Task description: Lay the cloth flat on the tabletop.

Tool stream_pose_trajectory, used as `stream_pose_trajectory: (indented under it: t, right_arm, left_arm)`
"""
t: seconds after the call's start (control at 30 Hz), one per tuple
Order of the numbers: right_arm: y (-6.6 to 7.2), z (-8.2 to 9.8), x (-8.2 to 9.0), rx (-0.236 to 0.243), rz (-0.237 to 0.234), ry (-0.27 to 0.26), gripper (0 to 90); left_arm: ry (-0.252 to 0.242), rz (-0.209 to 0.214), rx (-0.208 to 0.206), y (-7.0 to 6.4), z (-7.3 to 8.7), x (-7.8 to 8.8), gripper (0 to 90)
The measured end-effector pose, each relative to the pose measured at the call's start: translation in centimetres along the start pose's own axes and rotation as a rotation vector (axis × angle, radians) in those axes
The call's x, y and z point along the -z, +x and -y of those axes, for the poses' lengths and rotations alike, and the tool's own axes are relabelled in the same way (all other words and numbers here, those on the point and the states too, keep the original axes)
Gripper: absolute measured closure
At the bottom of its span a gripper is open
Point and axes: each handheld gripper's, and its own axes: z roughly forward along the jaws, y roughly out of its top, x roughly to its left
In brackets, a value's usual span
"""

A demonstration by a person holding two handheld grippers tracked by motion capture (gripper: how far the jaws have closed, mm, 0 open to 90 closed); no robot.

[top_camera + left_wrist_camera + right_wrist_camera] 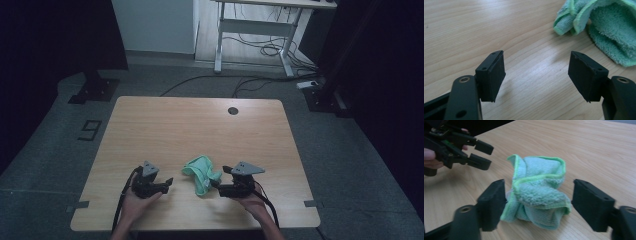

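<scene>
A crumpled green cloth [200,172] lies on the wooden table [200,125] near its front edge, between the two hands. My right gripper [220,178] comes at it from the right. In the right gripper view the cloth [536,192] sits bunched between the jaws of my right gripper [539,182]; the right jaw stands clear of it, and the gripper is open. My left gripper [167,184] rests left of the cloth, open and empty. In the left gripper view its jaws [536,54] frame bare wood, with the cloth [609,32] ahead to the right. The left gripper [489,156] also appears at the upper left of the right gripper view.
A round cable hole [233,110] sits near the table's far edge. Beyond the table, a white desk frame [255,30] stands over loose cables [250,82] on the grey floor. Dark stand bases [95,90] flank the table's far corners.
</scene>
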Motion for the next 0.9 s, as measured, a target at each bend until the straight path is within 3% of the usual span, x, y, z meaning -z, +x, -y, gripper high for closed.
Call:
stream_pose_trajectory:
  t: [0.23, 0.6, 0.73, 0.83, 0.87, 0.9]
  right_arm:
    - [0.4, 0.0, -0.1, 0.034, -0.011, 0.018, 39.6]
    - [-0.7, 0.2, 0.3, -0.021, -0.014, 0.023, 44.2]
    - [-0.9, 0.2, 0.4, -0.033, -0.014, 0.024, 45.1]
    - [-1.0, 0.2, 0.4, -0.033, -0.015, 0.023, 45.9]
    - [-1.0, 0.2, 0.5, -0.034, -0.015, 0.024, 46.1]
    - [-1.1, 0.2, 0.5, -0.039, -0.014, 0.025, 46.6]
  left_arm:
    - [-0.013, 0.020, -0.016, -0.8, -0.8, -0.4, 35.0]
    - [0.006, 0.081, -0.064, -2.8, -2.8, -2.6, 41.1]
    - [0.008, 0.079, -0.069, -3.0, -3.1, -3.0, 43.6]
    - [0.001, 0.081, -0.065, -3.0, -3.4, -3.2, 54.9]
    - [-0.002, 0.086, -0.063, -3.0, -3.4, -3.3, 54.9]
    - [-0.004, 0.088, -0.067, -3.0, -3.4, -3.3, 64.7]
